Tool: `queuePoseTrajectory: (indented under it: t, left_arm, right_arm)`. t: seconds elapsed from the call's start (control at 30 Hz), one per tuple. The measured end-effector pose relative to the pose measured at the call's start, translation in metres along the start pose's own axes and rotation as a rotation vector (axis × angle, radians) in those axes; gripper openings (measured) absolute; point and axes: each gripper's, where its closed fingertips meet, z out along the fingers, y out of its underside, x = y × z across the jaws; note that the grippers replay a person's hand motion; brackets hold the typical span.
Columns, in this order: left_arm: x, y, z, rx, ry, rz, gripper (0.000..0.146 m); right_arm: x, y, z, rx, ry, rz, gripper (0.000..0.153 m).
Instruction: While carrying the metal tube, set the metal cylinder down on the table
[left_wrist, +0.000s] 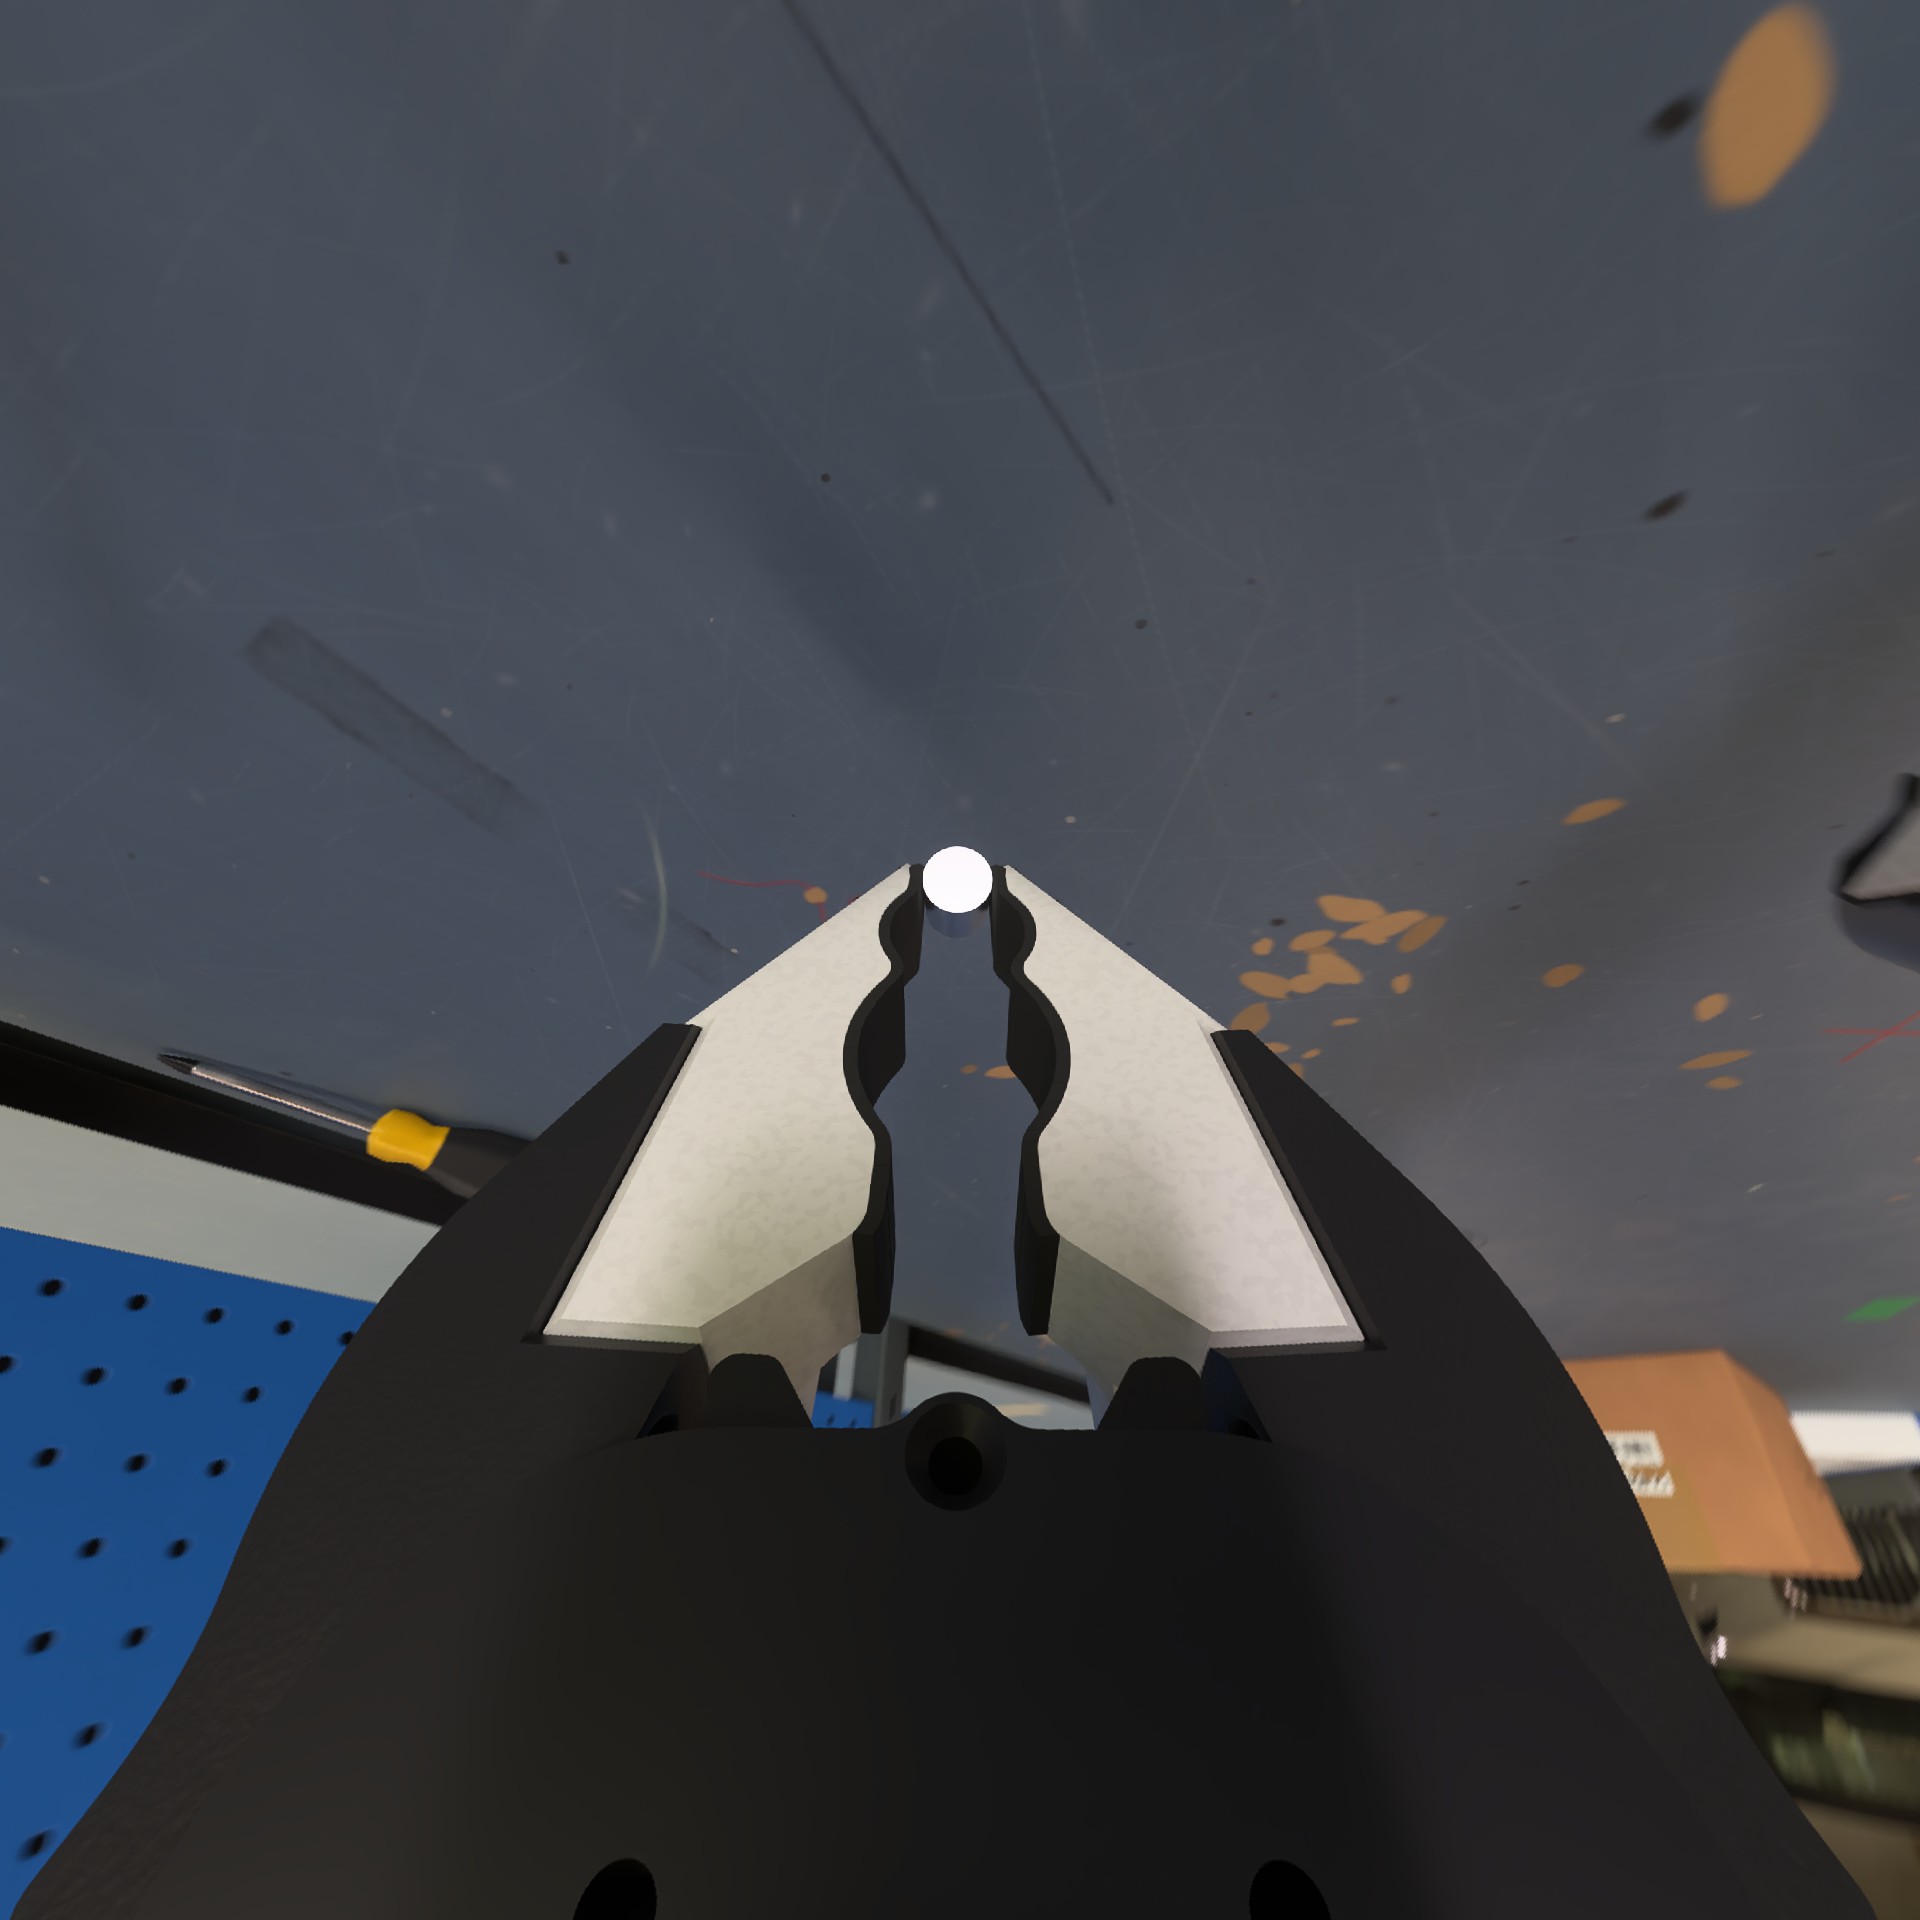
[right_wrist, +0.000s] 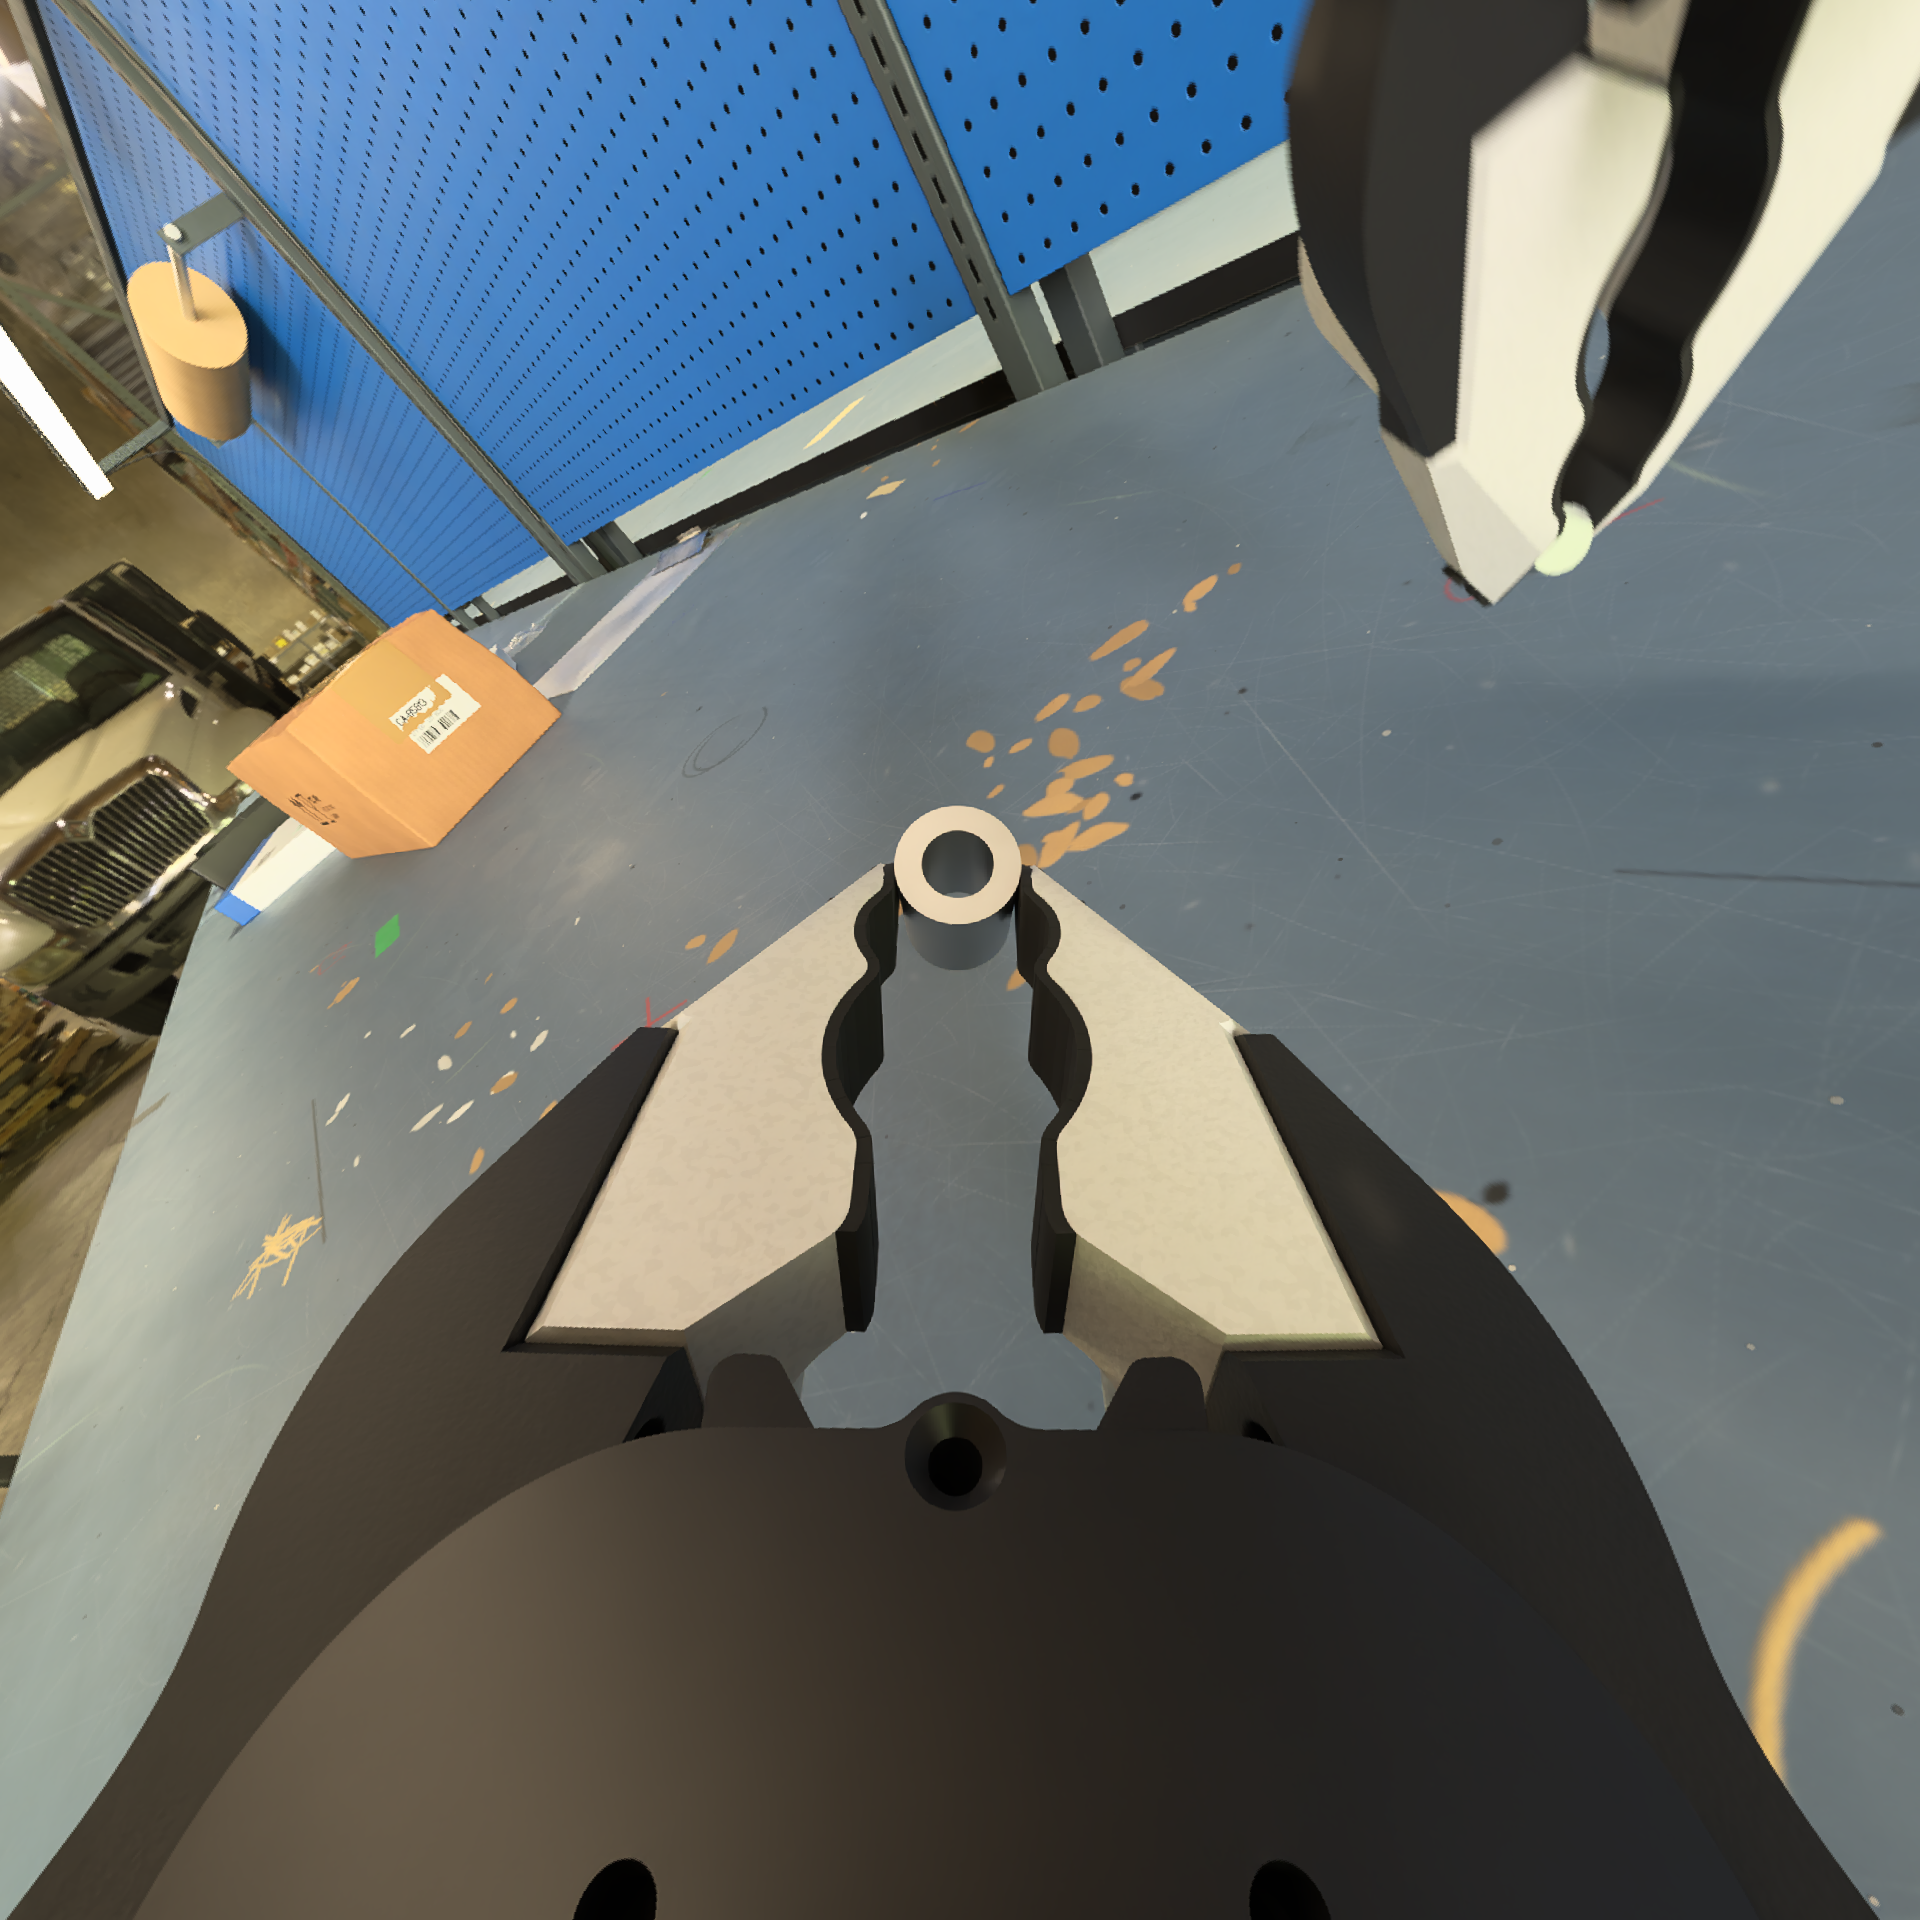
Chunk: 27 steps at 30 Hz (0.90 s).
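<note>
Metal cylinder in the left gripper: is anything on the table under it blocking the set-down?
Nothing visible does. The left gripper holds the metal cylinder just over bare table. The paint spots there are flat; the box and screwdriver lie well off to the side.
</note>
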Motion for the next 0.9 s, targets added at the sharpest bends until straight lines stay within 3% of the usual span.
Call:
queuePoseTrajectory:
  t: [0.2,0.4,0.5,0.63,0.73,0.9]
  left_arm:
    - [0.014,0.017,-0.052,0.3,-0.008,-0.173,0.012]
    - [0.053,0.097,-0.086,0.611,-0.061,-0.468,0.012]
    - [0.092,0.157,-0.067,0.686,-0.087,-0.665,0.012]
    - [0.157,0.22,-0.011,0.759,-0.08,-0.934,0.012]
    - [0.199,0.242,0.037,0.827,-0.058,-1.089,0.012]
    - [0.229,0.257,0.088,0.938,-0.083,-1.208,0.012]
  right_arm:
    - [0.0,0.0,0.0,-0.003,0.002,0.002,0.022]
    - [0.002,0.002,0.001,-0.013,0.009,0.006,0.022]
    - [0.003,0.003,0.002,-0.022,0.015,0.009,0.022]
    - [0.005,0.006,0.005,-0.049,0.032,0.012,0.022]
    - [0.007,0.008,0.009,-0.068,0.05,0.008,0.022]
    - [0.009,0.013,0.019,-0.136,0.091,-0.026,0.022]
